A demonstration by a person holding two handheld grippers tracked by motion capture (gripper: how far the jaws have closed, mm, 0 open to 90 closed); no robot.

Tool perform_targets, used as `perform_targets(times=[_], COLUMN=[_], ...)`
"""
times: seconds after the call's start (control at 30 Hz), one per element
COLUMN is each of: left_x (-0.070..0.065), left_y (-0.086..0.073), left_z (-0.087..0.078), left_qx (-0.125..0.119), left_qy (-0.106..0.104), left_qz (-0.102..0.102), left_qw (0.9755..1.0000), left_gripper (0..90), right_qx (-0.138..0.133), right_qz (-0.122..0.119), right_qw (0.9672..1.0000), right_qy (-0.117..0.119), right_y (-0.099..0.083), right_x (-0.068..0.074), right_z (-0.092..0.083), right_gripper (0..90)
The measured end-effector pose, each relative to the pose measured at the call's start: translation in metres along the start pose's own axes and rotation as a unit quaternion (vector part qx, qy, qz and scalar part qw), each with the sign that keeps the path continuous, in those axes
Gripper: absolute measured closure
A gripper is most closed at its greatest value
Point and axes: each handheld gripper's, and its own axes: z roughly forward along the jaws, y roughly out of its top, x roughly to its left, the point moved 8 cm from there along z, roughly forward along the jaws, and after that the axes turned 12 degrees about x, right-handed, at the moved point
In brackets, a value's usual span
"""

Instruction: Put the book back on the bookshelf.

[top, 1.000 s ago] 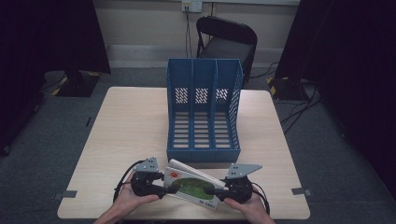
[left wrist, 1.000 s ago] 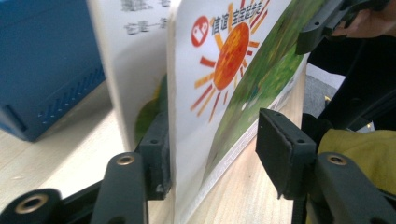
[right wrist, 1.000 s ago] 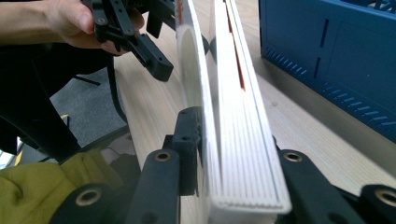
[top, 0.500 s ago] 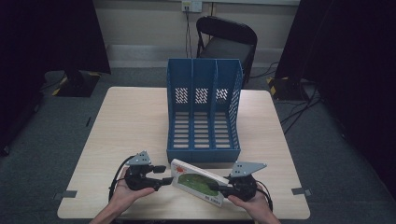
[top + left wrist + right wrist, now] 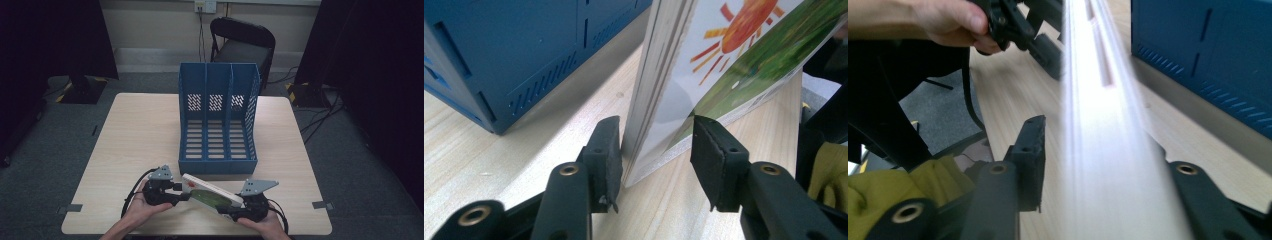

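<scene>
Looking early in the job, judging by the layout: nothing sitting yet in any of the three slots of the blue file rack at the centre of the table, and lifting, turning and slotting in all remaining to do. Working at the lower left of the high view, the left gripper, jaws having just been closing and now seeming to be pinching a corner of the book, one pad pressing the page edges and the other meeting the glossy cover in the left gripper view. Lying low in the frame, just in front of the rack and apart from it, tilting up on one long edge with the sun-and-grass cover facing the camera, long axis running from upper left to lower right, nearly along the table's front edge. Reaching in at the lower right, the right gripper, jaws having just been opening, straddling the other end loosely, one pad standing apart from the blurred book in the right gripper view.
</scene>
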Motion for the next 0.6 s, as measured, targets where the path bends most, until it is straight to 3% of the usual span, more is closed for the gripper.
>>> perform_targets(times=[0.17,0.3,0.43,0.6], left_x=[0.0010,0.0001,-0.0004,0.0013], left_y=[0.0005,0.0005,0.0016,0.0030], left_z=[0.0005,0.0007,0.0022,0.0033], left_qx=[-0.001,-0.001,-0.002,-0.004], left_qy=[0.003,0.003,0.010,0.006], left_qz=[-0.003,0.000,0.000,-0.003], left_qw=[1.0000,1.0000,0.9999,1.0000], left_gripper=[57.5,56.1,55.4,55.5], right_qx=[-0.001,-0.007,-0.003,-0.004], right_qz=[0.008,0.004,-0.006,0.000], right_qw=[0.9999,1.0000,0.9999,0.9998], right_qy=[-0.008,-0.005,-0.011,-0.019], right_y=[0.0004,0.0021,0.0024,0.0023], right_x=[-0.0017,-0.0051,-0.0042,-0.0076], right_z=[0.0057,0.0055,0.0097,0.0100], right_gripper=[52.9,68.5,73.0,75.4])
